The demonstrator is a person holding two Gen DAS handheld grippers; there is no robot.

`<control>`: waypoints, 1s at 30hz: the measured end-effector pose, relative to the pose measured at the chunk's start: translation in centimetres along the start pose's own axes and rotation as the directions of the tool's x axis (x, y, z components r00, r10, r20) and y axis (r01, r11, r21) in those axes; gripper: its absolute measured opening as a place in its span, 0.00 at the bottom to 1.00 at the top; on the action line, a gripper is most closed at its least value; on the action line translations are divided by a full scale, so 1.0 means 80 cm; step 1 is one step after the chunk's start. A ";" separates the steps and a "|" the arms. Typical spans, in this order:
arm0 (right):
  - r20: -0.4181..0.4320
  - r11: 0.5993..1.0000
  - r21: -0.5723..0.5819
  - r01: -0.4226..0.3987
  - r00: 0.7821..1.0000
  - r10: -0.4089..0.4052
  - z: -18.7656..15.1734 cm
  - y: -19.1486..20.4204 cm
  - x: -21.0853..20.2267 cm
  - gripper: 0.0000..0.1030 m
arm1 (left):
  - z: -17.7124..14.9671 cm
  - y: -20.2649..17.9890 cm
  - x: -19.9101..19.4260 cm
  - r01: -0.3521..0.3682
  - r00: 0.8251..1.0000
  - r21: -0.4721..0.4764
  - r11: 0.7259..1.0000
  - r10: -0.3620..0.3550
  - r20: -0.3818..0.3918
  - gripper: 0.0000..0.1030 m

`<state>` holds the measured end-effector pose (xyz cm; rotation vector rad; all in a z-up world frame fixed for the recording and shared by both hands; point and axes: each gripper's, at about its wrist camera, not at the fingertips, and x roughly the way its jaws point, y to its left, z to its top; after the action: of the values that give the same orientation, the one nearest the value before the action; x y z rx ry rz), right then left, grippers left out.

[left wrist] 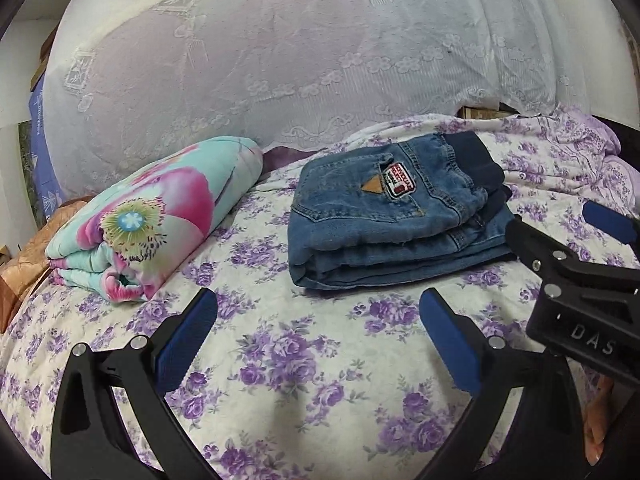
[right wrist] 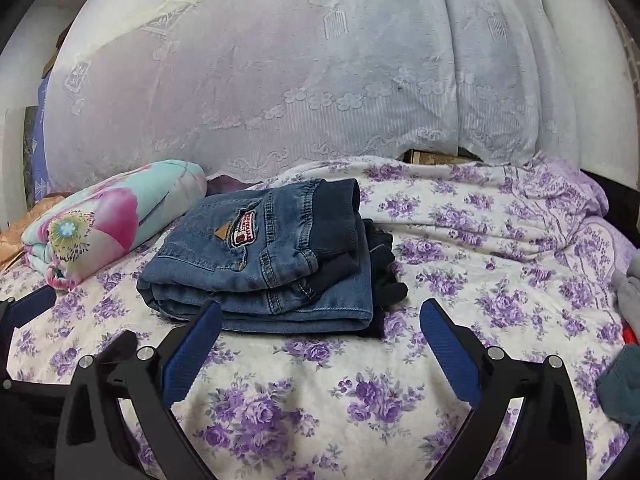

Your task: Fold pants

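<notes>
Floral bed sheet [right wrist: 320,392] carries the pants [right wrist: 260,264], folded into a compact stack at frame centre beside a rolled blanket [right wrist: 112,220], so I judge folding essentially complete, with left gripper [left wrist: 318,336] and right gripper [right wrist: 320,340] fingers spread wide, holding nothing.

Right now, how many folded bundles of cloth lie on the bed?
2: the folded jeans in the middle of the flowered sheet, and a rolled floral blanket to their left. Others may be hidden.

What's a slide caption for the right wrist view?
Folded denim pants lie on the floral bedsheet beside a rolled floral blanket; right gripper hovers, jaws open.
</notes>
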<state>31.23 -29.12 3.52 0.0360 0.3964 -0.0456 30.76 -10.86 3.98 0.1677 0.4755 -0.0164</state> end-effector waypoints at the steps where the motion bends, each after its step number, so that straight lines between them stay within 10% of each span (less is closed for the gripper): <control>1: -0.001 1.000 -0.012 0.004 1.000 -0.004 0.000 0.003 0.000 0.97 | 0.000 0.001 0.001 0.004 1.000 -0.003 1.000 -0.004 -0.002 0.96; 30: -0.019 1.000 0.008 0.001 1.000 -0.001 -0.002 0.000 0.004 0.97 | -0.001 -0.004 -0.002 0.027 1.000 0.011 1.000 -0.027 0.007 0.96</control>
<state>31.46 -29.10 3.24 0.0446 0.4156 -0.0478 30.54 -11.16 3.91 0.1718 0.4701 -0.0456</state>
